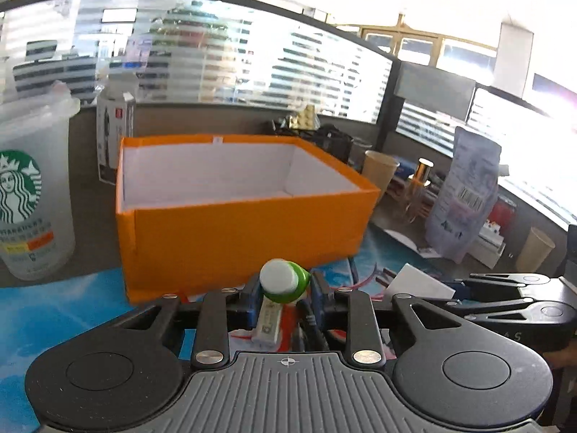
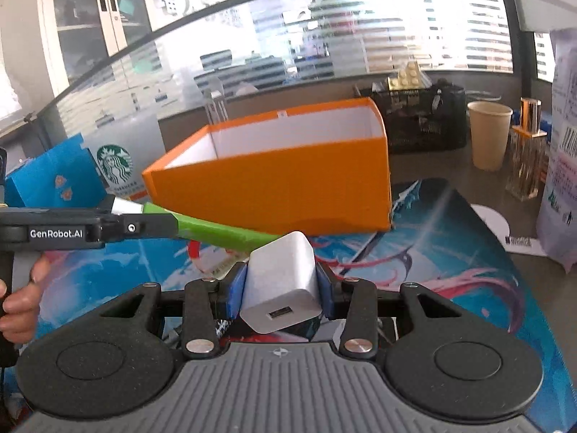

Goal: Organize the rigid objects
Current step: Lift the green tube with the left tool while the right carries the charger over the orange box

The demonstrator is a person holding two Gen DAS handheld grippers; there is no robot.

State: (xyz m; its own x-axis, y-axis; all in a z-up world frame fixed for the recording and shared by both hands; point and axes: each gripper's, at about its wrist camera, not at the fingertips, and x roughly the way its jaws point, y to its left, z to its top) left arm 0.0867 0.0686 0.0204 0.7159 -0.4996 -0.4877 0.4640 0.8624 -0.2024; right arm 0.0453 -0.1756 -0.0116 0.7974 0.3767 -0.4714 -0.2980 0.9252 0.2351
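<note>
An orange box point(image 1: 245, 216) with a white inside stands open on the patterned mat, straight ahead in the left wrist view. My left gripper point(image 1: 285, 299) is shut on a green-and-white handled tool point(image 1: 285, 281), whose rounded end points toward the box. In the right wrist view the orange box point(image 2: 281, 180) stands ahead, and the green tool point(image 2: 216, 231) reaches in from the left, held by the left gripper point(image 2: 137, 223) in a person's hand. My right gripper point(image 2: 283, 288) is shut on a white USB charger point(image 2: 281, 281), its port facing the camera.
A Starbucks cup point(image 1: 25, 198) stands left of the box, with a white carton point(image 1: 115, 126) behind it. A paper cup point(image 2: 488, 133), a gold-capped bottle point(image 2: 528, 144), a white pouch point(image 2: 562, 144) and a black mesh basket point(image 2: 425, 119) crowd the right. A blue bag point(image 2: 54, 176) stands at the left.
</note>
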